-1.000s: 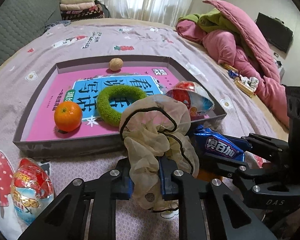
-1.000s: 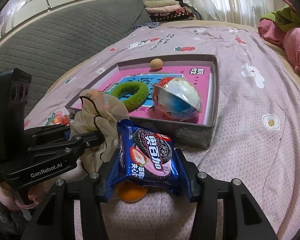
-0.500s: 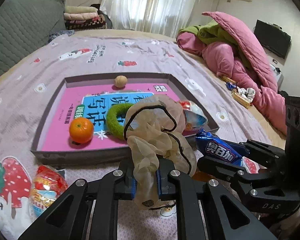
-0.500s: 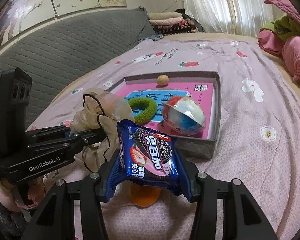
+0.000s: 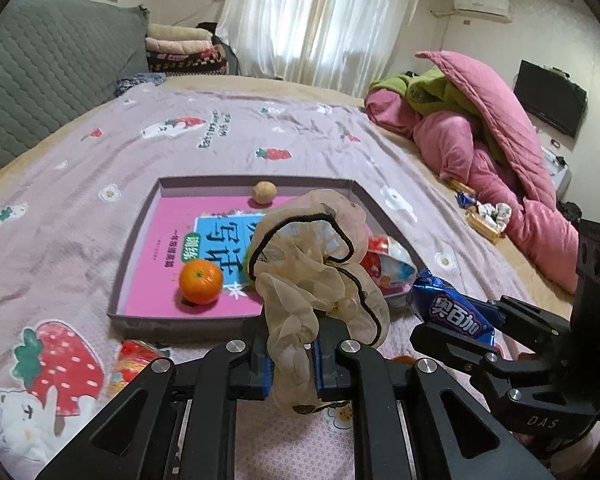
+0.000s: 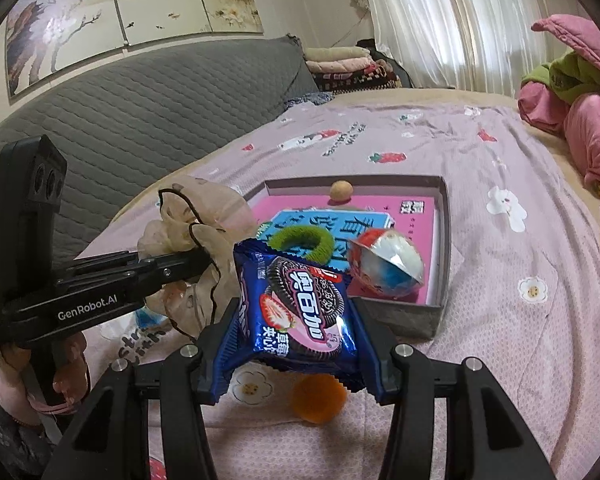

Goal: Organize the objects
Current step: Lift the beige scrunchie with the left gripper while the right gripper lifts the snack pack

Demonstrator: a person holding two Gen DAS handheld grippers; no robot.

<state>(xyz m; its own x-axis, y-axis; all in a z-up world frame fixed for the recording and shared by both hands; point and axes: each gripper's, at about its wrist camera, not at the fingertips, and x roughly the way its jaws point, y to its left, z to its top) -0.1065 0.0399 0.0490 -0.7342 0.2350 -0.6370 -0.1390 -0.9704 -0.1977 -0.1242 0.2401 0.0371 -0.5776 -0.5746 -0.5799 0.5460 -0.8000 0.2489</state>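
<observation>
The left gripper [image 5: 292,364] is clamped tight on a beige gauze scrunchie [image 5: 320,268], whose ruffled loops with a dark edging stand up above the fingers and hang a little below them. Beside it, the right gripper [image 6: 296,344] pinches a blue cookie packet [image 6: 300,304] by its two side edges, the packet held flat and face-up between the pads. Both tools hang above the pink bedspread [image 5: 80,184], on the near side of a shallow grey tray [image 5: 136,232]. The tray's near wall lies just beyond the fingertips in both views. Inside it a pink and blue book [image 5: 160,248] covers the floor; on the book sit an orange [image 5: 201,282] near the front left, a green hair ring [image 6: 300,240] at the middle, a red, white and blue foil snack bag [image 6: 386,266] against the right wall, and a small brown nut [image 5: 264,192] at the far wall. The far left part of the book is bare, as is the strip along the back right corner. On the bedspread a second orange [image 6: 318,398] lies under the right gripper, and another red snack bag [image 5: 134,360] lies just outside the tray's near left corner. Wide stretches of bedspread lie bare to the left and beyond the tray; a heap of pink and green quilts [image 5: 480,128] fills the far right edge of the bed.
</observation>
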